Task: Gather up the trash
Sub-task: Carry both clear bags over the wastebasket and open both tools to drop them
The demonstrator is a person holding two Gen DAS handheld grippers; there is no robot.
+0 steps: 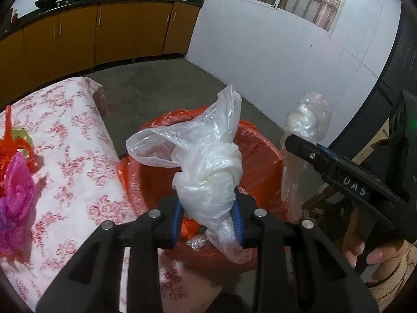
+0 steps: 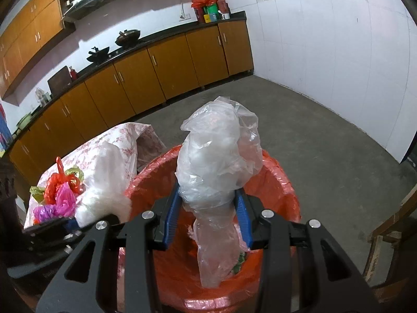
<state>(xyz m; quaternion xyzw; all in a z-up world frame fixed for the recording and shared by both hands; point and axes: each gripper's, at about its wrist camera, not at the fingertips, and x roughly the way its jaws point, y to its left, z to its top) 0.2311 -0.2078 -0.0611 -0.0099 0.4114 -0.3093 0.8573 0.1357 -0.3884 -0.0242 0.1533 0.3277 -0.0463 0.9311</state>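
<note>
My left gripper (image 1: 208,208) is shut on a crumpled white plastic bag (image 1: 206,161), which it holds above the bin lined with a red bag (image 1: 263,156). To its right, my right gripper (image 1: 294,143) grips a second, clearer plastic bag (image 1: 307,120). In the right wrist view the right gripper (image 2: 209,208) pinches that clear bag (image 2: 219,151) between its blue pads, and the bag's tail hangs into the red-lined bin (image 2: 281,182). The left gripper (image 2: 70,224) with its white bag (image 2: 104,182) shows at the lower left, beside the bin's rim.
A table with a floral cloth (image 1: 78,135) stands left of the bin and carries red, pink and purple plastic bags (image 1: 15,182) (image 2: 60,195). A wooden chair frame (image 2: 385,234) is at the right. Orange cabinets line the far wall. A person's hand (image 1: 365,253) holds the right gripper.
</note>
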